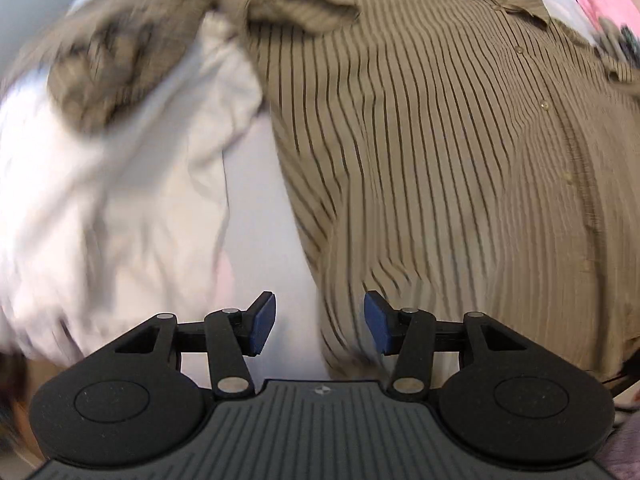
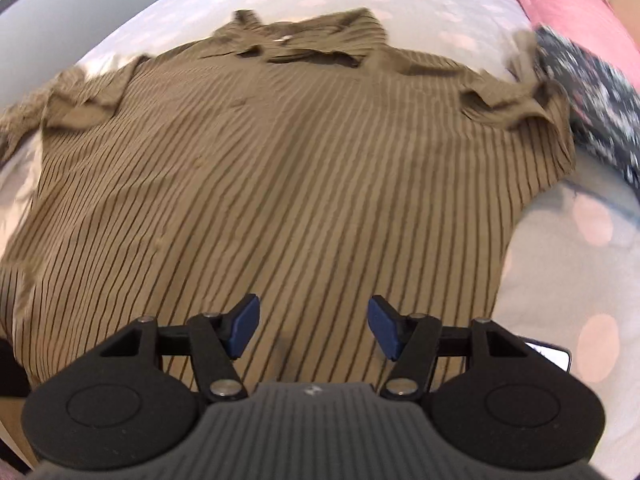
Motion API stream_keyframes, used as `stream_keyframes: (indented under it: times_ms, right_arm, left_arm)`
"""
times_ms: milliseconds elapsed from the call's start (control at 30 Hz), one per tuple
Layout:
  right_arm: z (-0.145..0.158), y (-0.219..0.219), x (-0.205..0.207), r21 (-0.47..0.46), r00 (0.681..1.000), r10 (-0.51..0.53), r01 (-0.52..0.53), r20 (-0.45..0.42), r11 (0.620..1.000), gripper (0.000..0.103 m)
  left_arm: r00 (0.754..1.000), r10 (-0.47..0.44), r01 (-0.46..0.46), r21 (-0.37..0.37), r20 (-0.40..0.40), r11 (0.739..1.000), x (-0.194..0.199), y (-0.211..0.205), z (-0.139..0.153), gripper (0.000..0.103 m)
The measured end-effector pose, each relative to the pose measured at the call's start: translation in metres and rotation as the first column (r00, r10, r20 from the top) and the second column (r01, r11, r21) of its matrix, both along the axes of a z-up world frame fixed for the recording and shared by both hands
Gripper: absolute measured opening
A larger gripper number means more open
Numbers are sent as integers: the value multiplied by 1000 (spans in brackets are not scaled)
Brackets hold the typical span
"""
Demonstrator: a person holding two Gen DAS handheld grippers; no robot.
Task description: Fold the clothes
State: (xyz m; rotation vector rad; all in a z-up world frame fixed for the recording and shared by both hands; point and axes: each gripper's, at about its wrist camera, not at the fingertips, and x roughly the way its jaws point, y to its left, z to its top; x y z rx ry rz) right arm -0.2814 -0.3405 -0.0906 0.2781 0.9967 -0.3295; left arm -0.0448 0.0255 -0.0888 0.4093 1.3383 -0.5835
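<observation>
An olive-brown shirt with thin dark stripes (image 2: pixel 288 168) lies spread flat on a white bed sheet with pale pink dots (image 2: pixel 568 264), collar (image 2: pixel 304 44) at the far side. My right gripper (image 2: pixel 314 330) is open and empty, hovering over the shirt's near hem. In the left wrist view the same shirt (image 1: pixel 440 152) fills the right half, its button placket at the right and its left sleeve (image 1: pixel 100 64) bunched at the upper left. My left gripper (image 1: pixel 320 322) is open and empty above the shirt's left edge.
A white garment (image 1: pixel 120 200) lies crumpled left of the shirt. A pink cloth (image 2: pixel 576 12) and a dark floral cloth (image 2: pixel 600 96) lie at the far right of the bed. A small white-screened object (image 2: pixel 550 354) sits near the right gripper.
</observation>
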Motion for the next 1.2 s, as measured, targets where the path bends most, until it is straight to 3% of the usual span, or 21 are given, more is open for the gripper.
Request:
stream_keyframes:
  times_ms: [133,367,467,533,700,833,1000,1200]
  right_arm:
    - [9,16,1,-21,999,39,-38,36,999,63]
    - [10,28,-3,-17,997,41,-40,58,999,63]
    - [8,38,-6,-30,998,47,-46,44,999,63]
    - [5,41,-5,-44,998,53,-52,33,998,63]
    - [2,41,-3,-45,998,61,-60,20,997,63]
    - [0,42,1,-46,997,71,-70,12,996,63]
    - [2,44,1,-55,998,67,-67,5,996,63]
    - [1,38,-5,-22,999,37,-38,-11,999,63]
  left_arm:
    - [999,26,-27,-6,-41,1000,-18,12,-13,47]
    - [998,-55,56,36,-29,998,-31,3,-41,43]
    - [997,-63,64,25,-47,998,-35,-1,-48,24]
    - [997,-70,71,25,-46,997,-38,-3,-49,3]
    - [999,-8,6,-31,-49,1000,-47,22,-6,1]
    - [997,40,-39,12,-62,999,-54,51,21,1]
    - [988,116,-107,90,-103,990,-34,72,-2,1]
    - [978,85,-50,180,-189,982,-31,64,-30,5]
